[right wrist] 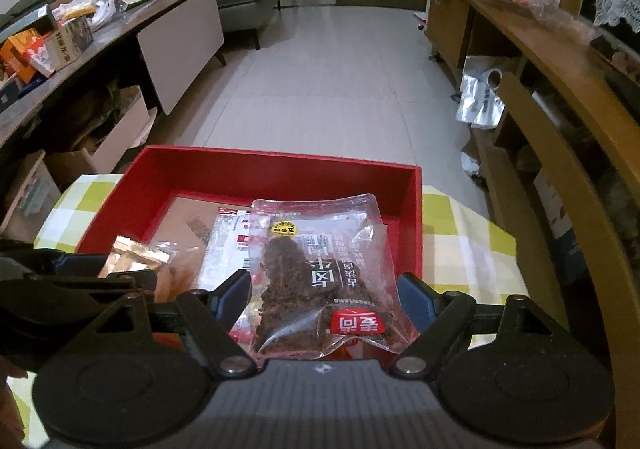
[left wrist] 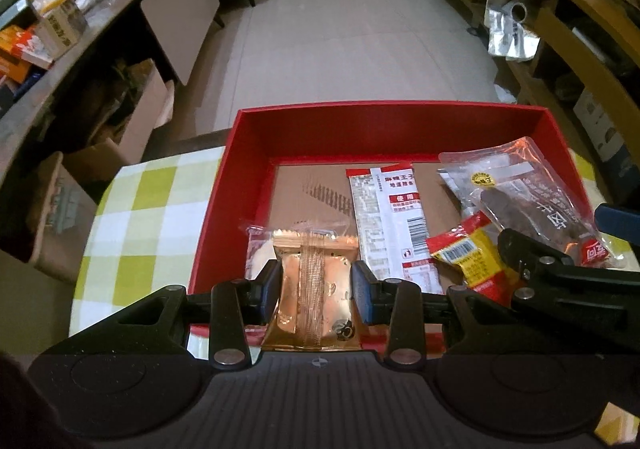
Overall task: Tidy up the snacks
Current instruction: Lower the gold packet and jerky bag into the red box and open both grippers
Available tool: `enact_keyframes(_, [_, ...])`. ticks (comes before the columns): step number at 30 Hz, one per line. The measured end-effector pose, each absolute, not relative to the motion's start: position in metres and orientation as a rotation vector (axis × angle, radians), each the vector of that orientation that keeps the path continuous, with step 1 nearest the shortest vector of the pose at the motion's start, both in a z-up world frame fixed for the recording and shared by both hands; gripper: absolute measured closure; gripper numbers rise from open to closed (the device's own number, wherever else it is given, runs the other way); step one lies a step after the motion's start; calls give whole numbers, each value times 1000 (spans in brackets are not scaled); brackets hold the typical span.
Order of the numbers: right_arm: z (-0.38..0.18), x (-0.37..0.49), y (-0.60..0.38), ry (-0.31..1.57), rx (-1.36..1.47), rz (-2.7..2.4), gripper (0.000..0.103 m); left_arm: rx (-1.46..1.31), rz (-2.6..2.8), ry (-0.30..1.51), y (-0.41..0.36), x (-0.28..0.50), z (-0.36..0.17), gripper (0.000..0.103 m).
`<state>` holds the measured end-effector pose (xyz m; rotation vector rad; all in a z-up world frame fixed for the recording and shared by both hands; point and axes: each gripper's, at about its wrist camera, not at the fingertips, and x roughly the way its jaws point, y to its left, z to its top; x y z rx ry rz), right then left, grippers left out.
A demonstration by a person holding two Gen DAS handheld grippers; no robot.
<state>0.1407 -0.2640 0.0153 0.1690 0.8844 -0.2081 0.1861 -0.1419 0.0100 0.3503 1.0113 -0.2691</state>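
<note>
Snacks fill a red box (left wrist: 256,153) with a cardboard floor, standing on a table under a green-and-white checked cloth (left wrist: 140,217). The left gripper (left wrist: 316,285), jaws narrow, clamps a gold foil packet (left wrist: 312,289) over the box's near left corner. The right gripper (right wrist: 324,297), jaws wide, holds a clear pouch of dark dried meat (right wrist: 316,261) over the right side. A white sachet (left wrist: 388,217) lies inside. Beyond stretch pale floor tiles (left wrist: 352,29), a cluttered sideboard (left wrist: 80,33) left, wooden shelving (left wrist: 560,29) right.
</note>
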Motion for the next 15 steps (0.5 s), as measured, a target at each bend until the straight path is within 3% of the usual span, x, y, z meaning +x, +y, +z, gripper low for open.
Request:
enact_keyframes(5, [2, 153, -266, 887, 181, -208, 17, 341, -259, 1030, -142, 199, -2, 57])
enact_keyframes(9, [-6, 158, -266, 893, 180, -219, 11, 356, -240, 1036, -142, 203, -9, 53])
enact_keyframes(12, [-7, 158, -268, 894, 187, -225, 9, 361, -228, 1034, -140, 203, -9, 40])
enact_keyframes(15, [-9, 157, -269, 899, 188, -226, 8, 358, -225, 1033, -137, 204, -8, 33])
